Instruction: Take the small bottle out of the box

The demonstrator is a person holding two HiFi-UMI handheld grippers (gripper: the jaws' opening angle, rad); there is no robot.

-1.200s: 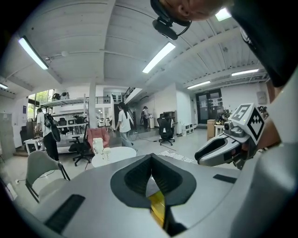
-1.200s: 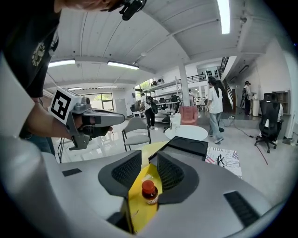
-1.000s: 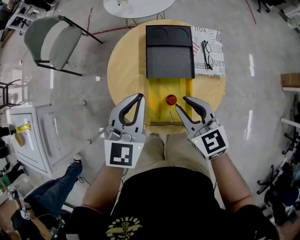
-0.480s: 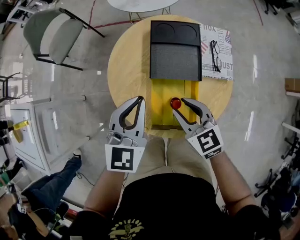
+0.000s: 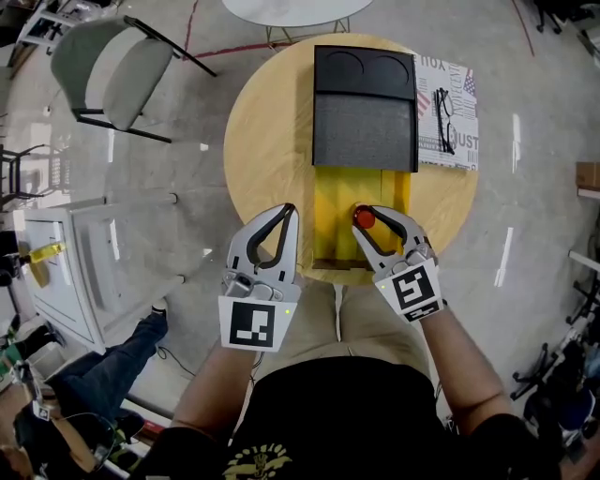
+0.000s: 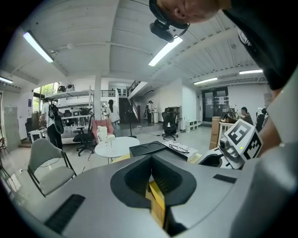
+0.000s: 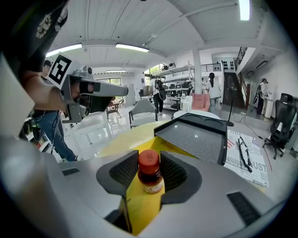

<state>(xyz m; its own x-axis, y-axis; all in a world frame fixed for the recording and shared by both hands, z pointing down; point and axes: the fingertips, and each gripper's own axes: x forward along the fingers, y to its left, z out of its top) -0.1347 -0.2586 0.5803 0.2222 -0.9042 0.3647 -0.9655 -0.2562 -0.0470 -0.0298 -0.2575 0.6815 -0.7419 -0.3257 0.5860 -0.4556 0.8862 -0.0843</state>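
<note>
A small bottle with a red cap and a label stands upright in the yellow box, whose black lid lies open behind it. My right gripper reaches into the box and is open, with the bottle between its pads; I see no squeeze on it. Its jaws have just been closing a little. My left gripper hovers by the box's left front corner, fingertips together and holding nothing. Through the shut left gripper a yellow box edge shows.
The box sits on a round wooden table. A printed sheet with glasses on it lies at the table's right. A grey chair and a white cabinet stand on the left, a white table beyond.
Both grippers have sunk toward the box. The right gripper's jaws, earlier beside and short of the bottle, now stand on either side of its cap.
</note>
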